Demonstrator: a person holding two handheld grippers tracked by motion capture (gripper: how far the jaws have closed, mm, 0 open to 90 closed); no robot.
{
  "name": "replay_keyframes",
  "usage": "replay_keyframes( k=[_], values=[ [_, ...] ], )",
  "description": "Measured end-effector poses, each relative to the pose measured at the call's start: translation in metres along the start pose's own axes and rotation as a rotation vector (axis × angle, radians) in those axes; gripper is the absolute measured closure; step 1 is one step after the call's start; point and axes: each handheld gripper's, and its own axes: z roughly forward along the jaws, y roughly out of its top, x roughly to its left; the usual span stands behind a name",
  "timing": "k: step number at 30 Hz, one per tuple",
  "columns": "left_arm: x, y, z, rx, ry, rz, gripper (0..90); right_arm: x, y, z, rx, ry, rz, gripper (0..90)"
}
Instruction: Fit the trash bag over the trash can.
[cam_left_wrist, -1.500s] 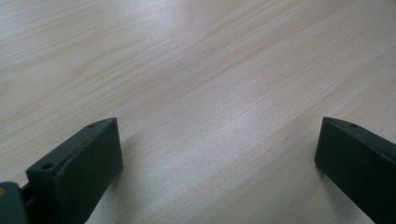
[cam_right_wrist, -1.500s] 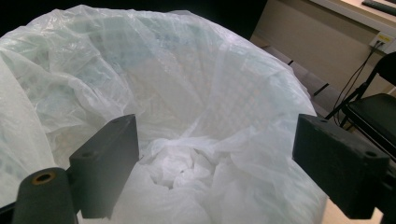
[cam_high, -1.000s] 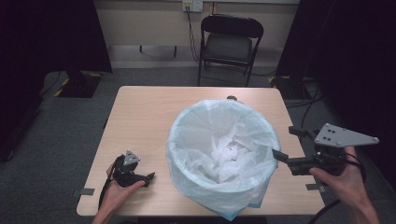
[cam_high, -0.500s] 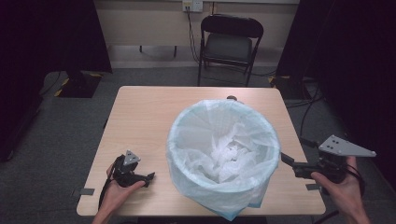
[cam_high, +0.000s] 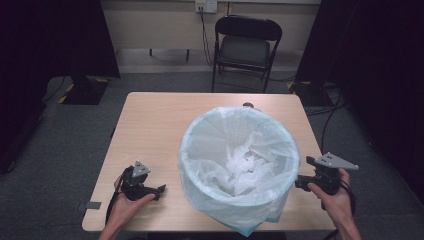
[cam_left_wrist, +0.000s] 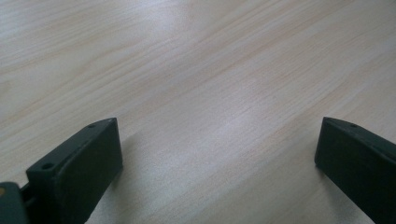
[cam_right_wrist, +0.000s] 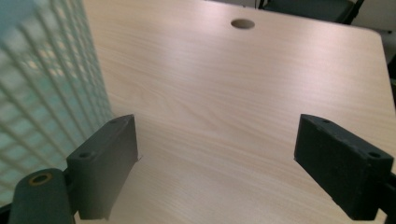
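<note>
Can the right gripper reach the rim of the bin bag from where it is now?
Probably yes. The right gripper is open and sits just beside the bin bag, with bare table between its jaws and nothing blocking the way.

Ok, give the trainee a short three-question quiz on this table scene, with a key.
1. True or false: the right claw is shut on the bin liner.
2. What lies inside the lined waste bin?
A. crumpled white paper
B. a bottle
C. nothing
3. Fill in: the left claw rests on the wooden ____, its jaws apart.

Key
1. False: in the right gripper view its jaws stand wide apart beside the bin's mesh wall, holding nothing.
2. A: crumpled white paper lies at the bottom.
3. table; the left gripper view shows bare wood between the jaws.
</note>
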Motion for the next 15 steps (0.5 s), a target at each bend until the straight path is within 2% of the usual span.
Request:
replay_keyframes(
  k=[4,7,15],
  values=[
    [0.000,0.000,0.000,0.000,0.000,0.001,0.1,-0.003,-0.015,0.023,0.045,-0.035,0.020,13.0],
    [0.000,0.000,0.000,-0.002,0.000,-0.002,0.1,-0.005,-0.022,0.035,0.082,-0.061,0.014,13.0],
    [0.000,0.000,0.000,-0.002,0.000,-0.002,0.1,-0.010,-0.042,0.060,0.194,-0.132,0.038,13.4]
  ],
)
